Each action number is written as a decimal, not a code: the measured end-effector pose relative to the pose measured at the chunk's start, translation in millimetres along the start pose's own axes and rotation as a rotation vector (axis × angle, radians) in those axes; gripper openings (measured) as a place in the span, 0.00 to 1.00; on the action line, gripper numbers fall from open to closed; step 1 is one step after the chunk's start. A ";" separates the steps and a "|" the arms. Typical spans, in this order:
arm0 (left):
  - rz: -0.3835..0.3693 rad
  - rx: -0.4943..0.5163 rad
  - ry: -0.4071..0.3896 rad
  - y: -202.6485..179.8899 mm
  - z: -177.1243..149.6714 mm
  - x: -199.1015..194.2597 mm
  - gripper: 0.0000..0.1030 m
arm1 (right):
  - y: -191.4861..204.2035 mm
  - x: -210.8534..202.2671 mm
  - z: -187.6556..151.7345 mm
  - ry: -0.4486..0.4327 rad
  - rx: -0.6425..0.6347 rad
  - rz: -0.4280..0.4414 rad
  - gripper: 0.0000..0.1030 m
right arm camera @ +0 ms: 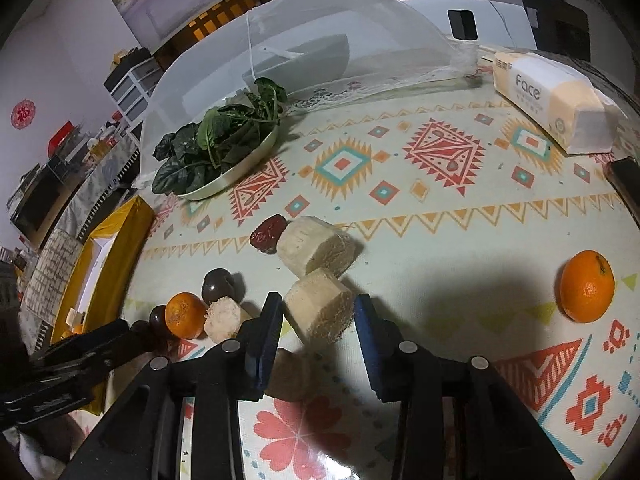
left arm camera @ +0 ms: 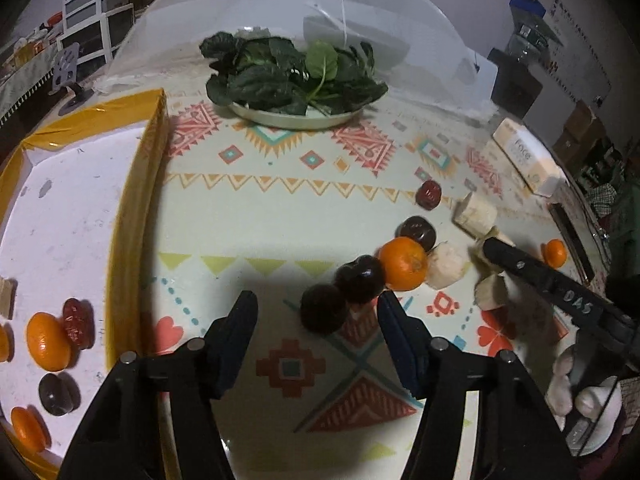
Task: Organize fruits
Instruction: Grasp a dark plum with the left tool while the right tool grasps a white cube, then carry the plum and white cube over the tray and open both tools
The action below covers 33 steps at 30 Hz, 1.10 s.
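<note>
My left gripper (left arm camera: 316, 300) is open, its fingers either side of a dark round fruit (left arm camera: 323, 307) on the patterned tablecloth. Behind it lie another dark fruit (left arm camera: 360, 278), an orange (left arm camera: 402, 264), a third dark fruit (left arm camera: 416, 232) and a red date (left arm camera: 428, 194). The yellow-rimmed white tray (left arm camera: 136, 184) at left holds oranges (left arm camera: 46, 340), a red date (left arm camera: 76, 322) and a dark fruit (left arm camera: 54, 394). My right gripper (right arm camera: 318, 304) is open around a pale fibrous chunk (right arm camera: 320, 310). A lone orange (right arm camera: 586, 286) lies at right.
A plate of dark leafy greens (left arm camera: 292, 76) stands at the back under a mesh food cover (left arm camera: 320, 8). A tissue pack (right arm camera: 548, 100) lies at back right. More pale chunks (right arm camera: 316, 250) and a red date (right arm camera: 267, 234) lie mid-table.
</note>
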<state>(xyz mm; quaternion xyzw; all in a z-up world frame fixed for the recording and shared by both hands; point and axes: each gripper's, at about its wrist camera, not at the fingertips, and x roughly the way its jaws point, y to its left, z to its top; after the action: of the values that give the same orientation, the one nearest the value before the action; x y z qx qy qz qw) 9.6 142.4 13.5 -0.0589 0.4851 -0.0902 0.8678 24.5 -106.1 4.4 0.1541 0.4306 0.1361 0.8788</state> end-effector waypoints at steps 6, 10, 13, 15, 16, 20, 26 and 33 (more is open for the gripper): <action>-0.013 0.023 -0.019 -3.6 -0.9 5.1 0.45 | 2.6 -7.6 0.0 -0.018 0.002 0.023 0.39; -0.009 0.048 -0.030 -9.4 -3.8 1.2 0.22 | 11.2 -18.1 -0.8 -0.038 -0.016 0.023 0.39; -0.024 0.030 -0.035 -6.0 -6.8 -7.3 0.22 | 20.4 -26.5 -1.4 -0.047 -0.033 0.029 0.39; -0.041 0.020 -0.055 -3.1 -9.3 -20.0 0.22 | 27.6 -32.0 -1.4 -0.055 -0.047 0.033 0.39; -0.046 0.018 -0.064 -2.0 -10.1 -25.4 0.22 | 31.1 -34.1 -1.5 -0.057 -0.052 0.036 0.39; -0.081 0.002 -0.123 7.8 -13.9 -59.2 0.22 | 49.6 -43.4 -3.5 -0.065 -0.073 0.064 0.39; -0.080 -0.051 -0.193 40.5 -15.3 -105.6 0.22 | 88.9 -50.9 -6.2 -0.052 -0.110 0.165 0.39; 0.004 -0.175 -0.197 124.9 -3.0 -126.1 0.22 | 162.0 -29.6 -8.6 0.011 -0.192 0.259 0.39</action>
<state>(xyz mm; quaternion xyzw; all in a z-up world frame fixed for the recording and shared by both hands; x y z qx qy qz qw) -45.2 291.2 93.0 -0.1419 0.4039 -0.0394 0.9029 -17.2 32.6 83.4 0.1226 0.3970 0.2898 0.8622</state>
